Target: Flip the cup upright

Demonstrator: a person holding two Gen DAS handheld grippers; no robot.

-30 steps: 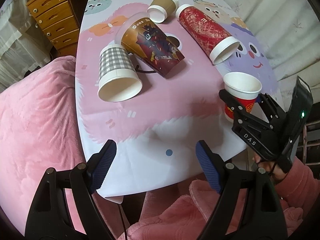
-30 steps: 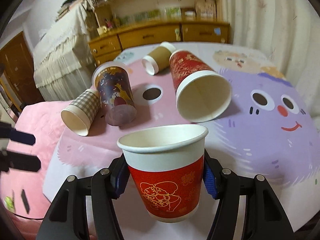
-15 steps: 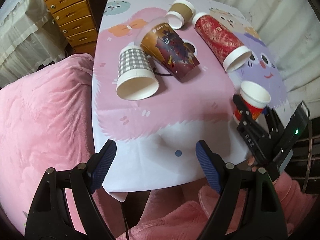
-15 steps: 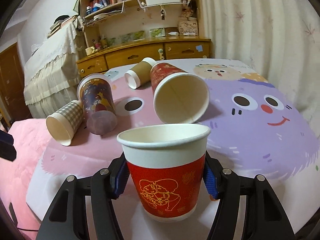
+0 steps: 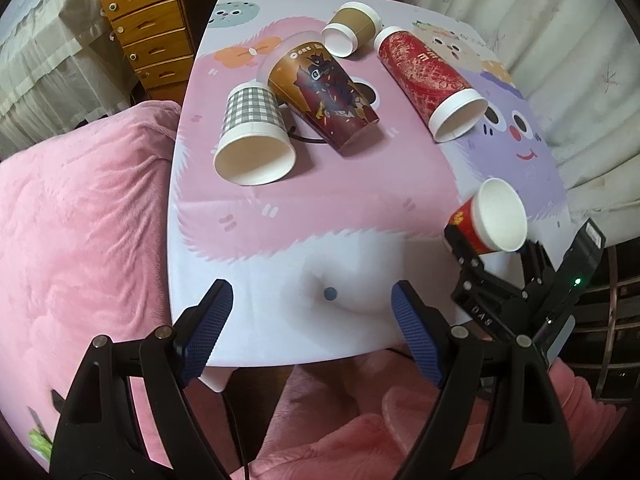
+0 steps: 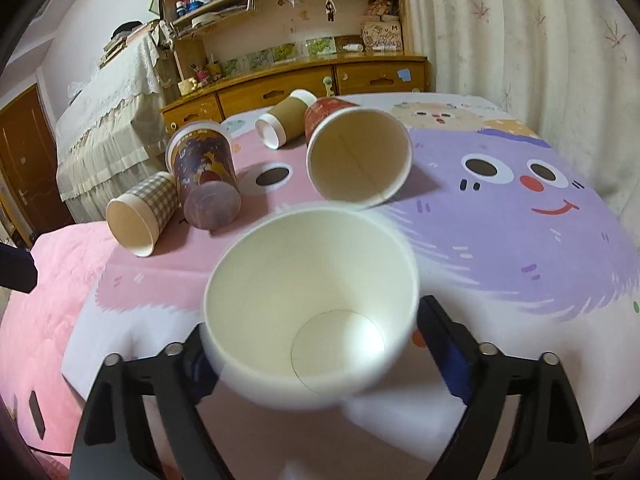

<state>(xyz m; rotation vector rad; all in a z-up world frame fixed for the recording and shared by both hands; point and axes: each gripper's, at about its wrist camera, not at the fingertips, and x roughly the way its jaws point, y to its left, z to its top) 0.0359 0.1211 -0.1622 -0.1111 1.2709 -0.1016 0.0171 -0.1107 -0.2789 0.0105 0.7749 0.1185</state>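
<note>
Right gripper (image 6: 312, 344) jaws are clamping the small red paper cup (image 5: 490, 222), tilted, near the counter's (image 5: 320, 248) right edge. Left gripper (image 5: 310, 332) jaws are standing wide, holding nothing.

I see a red cup (image 5: 468, 228) with gold print and a white inside. Grey-and-white check cup (image 5: 251, 112), white rim. Tall brown-and-maroon illustrated cup (image 5: 324, 92). Long red cup (image 5: 424, 76), white rim. Plain tan cup (image 5: 354, 24). Worktop (image 5: 320, 208) cover pink, lilac, white, cartoon faces. Tongs' pads (image 5: 206, 332) blue, arms black. Pink fuzzy blanket (image 5: 80, 220).
</note>
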